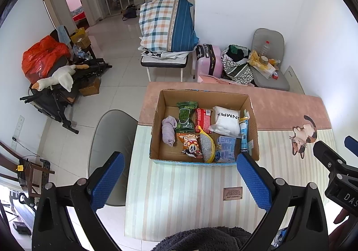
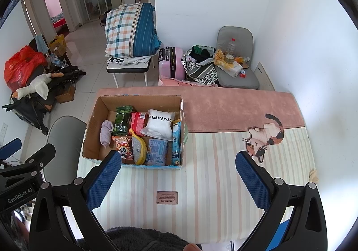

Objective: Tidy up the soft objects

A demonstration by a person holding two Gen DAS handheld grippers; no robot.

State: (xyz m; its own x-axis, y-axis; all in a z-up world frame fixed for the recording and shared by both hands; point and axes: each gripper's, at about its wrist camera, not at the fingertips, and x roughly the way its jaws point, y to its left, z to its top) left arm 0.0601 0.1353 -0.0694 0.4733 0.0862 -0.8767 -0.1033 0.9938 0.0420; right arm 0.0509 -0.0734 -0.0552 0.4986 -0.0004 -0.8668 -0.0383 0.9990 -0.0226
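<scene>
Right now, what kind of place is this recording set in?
Most likely a lived-in home, a living or spare room: a folded plaid quilt on a bench, a pink suitcase by the wall, and a plush goose on piled gear.

A cardboard box (image 1: pixel 202 96) sits on the worktop (image 1: pixel 179 195), holding a rolled cloth (image 1: pixel 169 130) at its left, snack packets (image 1: pixel 185 118) in the middle, a pillow-like pouch (image 1: pixel 226 121) at right.

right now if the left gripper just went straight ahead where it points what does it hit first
Probably the cardboard box: its near wall sits between the open left gripper fingers, over the striped mat. Depth is unclear, so it might clear the wall and meet the packets inside.
</scene>
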